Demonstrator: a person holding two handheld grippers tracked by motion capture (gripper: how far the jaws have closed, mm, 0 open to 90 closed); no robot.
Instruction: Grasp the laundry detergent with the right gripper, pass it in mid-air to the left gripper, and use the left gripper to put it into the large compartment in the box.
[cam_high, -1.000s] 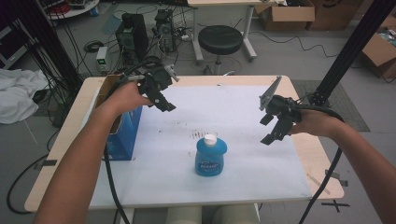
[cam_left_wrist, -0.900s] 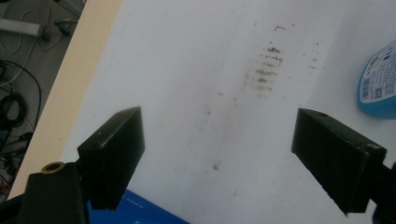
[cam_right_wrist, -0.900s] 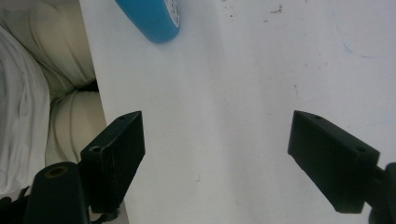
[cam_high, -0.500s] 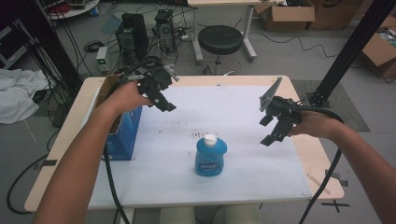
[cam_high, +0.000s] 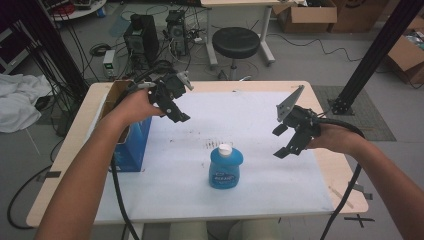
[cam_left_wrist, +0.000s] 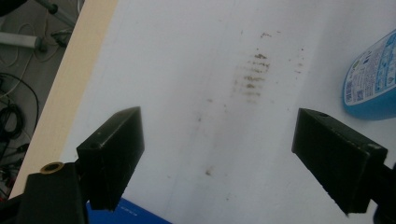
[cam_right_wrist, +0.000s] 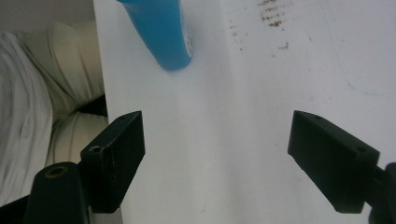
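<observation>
Practically nothing has moved: both grippers hang with jaws spread wide, holding nothing.

Compared with a second ago, the left gripper (cam_high: 172, 102) and right gripper (cam_high: 290, 134) hover in the same spots, well apart from the blue bottle (cam_high: 225, 167) standing upright mid-worktop (cam_high: 280, 195). A blue box (cam_high: 131, 142) sits at the left edge. I judge no grasp has begun.

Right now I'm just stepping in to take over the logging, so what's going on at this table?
A person stands at a white-topped table with a two-jaw gripper in each hand. Both the left gripper and the right gripper are open, held above the surface and gripping nothing. A blue bottle with a white cap stands upright between them, untouched. A blue box sits under the left forearm near the table's left edge.
</observation>
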